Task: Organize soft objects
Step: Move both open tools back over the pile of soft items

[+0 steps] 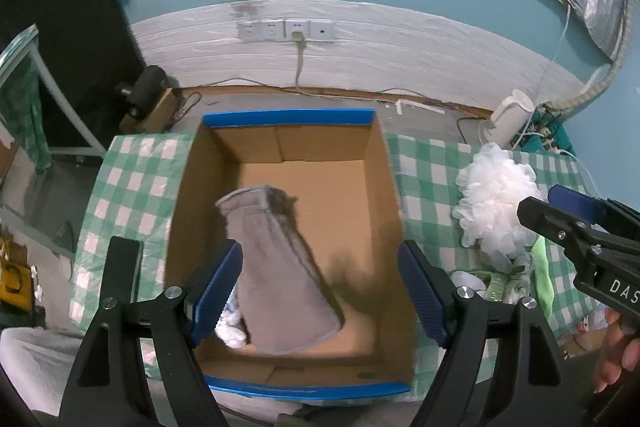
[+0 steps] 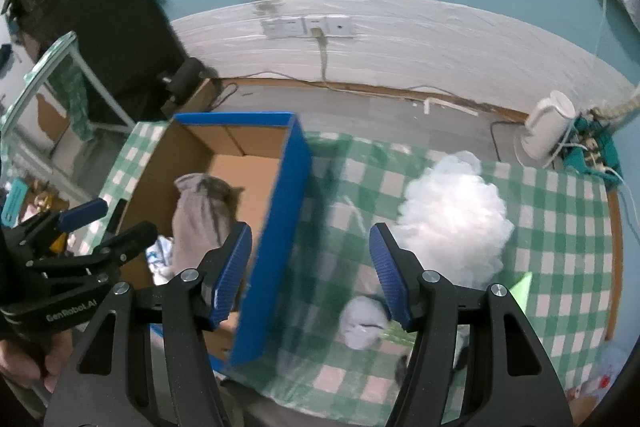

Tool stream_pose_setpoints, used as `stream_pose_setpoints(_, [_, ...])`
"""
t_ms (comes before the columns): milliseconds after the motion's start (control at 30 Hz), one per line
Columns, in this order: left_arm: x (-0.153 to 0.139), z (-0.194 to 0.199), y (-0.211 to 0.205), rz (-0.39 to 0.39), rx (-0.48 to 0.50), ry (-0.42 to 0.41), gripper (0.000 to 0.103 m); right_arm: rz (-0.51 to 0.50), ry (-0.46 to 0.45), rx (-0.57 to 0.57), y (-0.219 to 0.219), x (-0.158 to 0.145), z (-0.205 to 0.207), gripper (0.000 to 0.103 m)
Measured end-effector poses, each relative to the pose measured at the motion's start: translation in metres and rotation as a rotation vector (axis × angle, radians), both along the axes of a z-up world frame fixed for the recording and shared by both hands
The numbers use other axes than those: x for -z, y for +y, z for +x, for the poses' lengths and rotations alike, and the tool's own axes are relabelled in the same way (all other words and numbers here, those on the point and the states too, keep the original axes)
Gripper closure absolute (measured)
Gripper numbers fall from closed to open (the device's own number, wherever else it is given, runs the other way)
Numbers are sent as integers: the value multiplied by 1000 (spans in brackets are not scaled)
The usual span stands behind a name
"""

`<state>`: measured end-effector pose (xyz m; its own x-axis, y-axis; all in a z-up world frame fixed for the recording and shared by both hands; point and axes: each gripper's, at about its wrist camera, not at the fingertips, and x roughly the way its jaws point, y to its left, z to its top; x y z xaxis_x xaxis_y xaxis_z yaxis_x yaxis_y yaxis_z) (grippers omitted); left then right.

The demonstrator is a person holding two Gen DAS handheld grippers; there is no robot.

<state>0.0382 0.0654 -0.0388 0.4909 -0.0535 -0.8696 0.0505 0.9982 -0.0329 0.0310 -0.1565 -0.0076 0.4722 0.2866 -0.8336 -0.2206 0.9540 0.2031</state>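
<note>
Left gripper (image 1: 320,291): jaws spread wide, nothing between the pads, hovering over the cardboard box (image 1: 384,187). Right gripper (image 2: 310,267): also wide open and empty, straddling the box's blue right wall (image 2: 276,227) and the checkered cloth.

Inside box: grey towel (image 1: 280,267), lying diagonally on the floor of the box, far end bunched near the middle, near end flat by the front wall. Small white-and-blue soft item (image 1: 232,331) tucked against the towel's left edge, partly hidden behind the left gripper's left pad (image 1: 218,291).

Outside box, on green-and-white checkered tablecloth (image 2: 560,267): white mesh bath pouf (image 2: 452,219) just right of the right gripper's right pad (image 2: 390,271). Small white bundle (image 2: 362,323) below that pad, touching or just beside it; blurred, can't tell which. Green fabric edge (image 2: 526,291) near the pouf's lower right.

Beyond table: white kettle (image 2: 546,131) on floor, wall sockets (image 1: 286,30) with one plug in.
</note>
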Motion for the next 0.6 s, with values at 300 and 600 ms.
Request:
stream_pose_setpoints(300, [3,2,-46,30,79,11,22,5,20,99,-61,8,-6,41])
stream_pose_setpoints(600, [20,2,-89,44,156,48,22,-1,23,169,-105,10,-16,41])
